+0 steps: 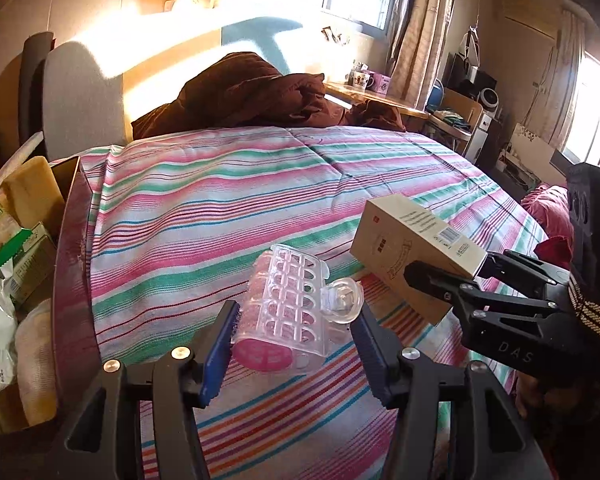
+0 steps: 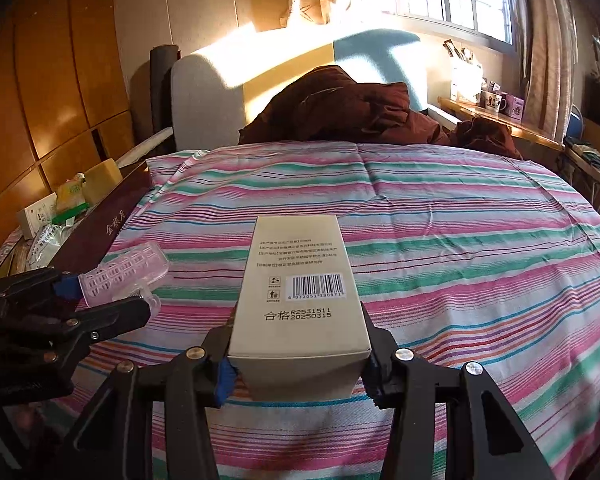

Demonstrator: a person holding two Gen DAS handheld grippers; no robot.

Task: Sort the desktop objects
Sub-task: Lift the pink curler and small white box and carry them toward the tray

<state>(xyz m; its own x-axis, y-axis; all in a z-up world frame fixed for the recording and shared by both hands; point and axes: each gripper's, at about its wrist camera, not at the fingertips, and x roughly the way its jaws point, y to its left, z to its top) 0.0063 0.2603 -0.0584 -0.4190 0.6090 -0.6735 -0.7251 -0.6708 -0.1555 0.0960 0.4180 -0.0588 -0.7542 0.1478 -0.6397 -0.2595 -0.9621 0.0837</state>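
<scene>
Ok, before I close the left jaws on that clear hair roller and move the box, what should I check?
1. Right gripper clamps the beige box: ok.
2. Left gripper open wide enough: ok.
3. Clear hair roller between the left jaws: ok, though it lies tilted.
4. Roller's clip tab clear of the right-hand finger: cannot tell.
5. Box held clear of the roller: ok.
6. Room in the storage box at the left: cannot tell, it looks crowded.
</scene>
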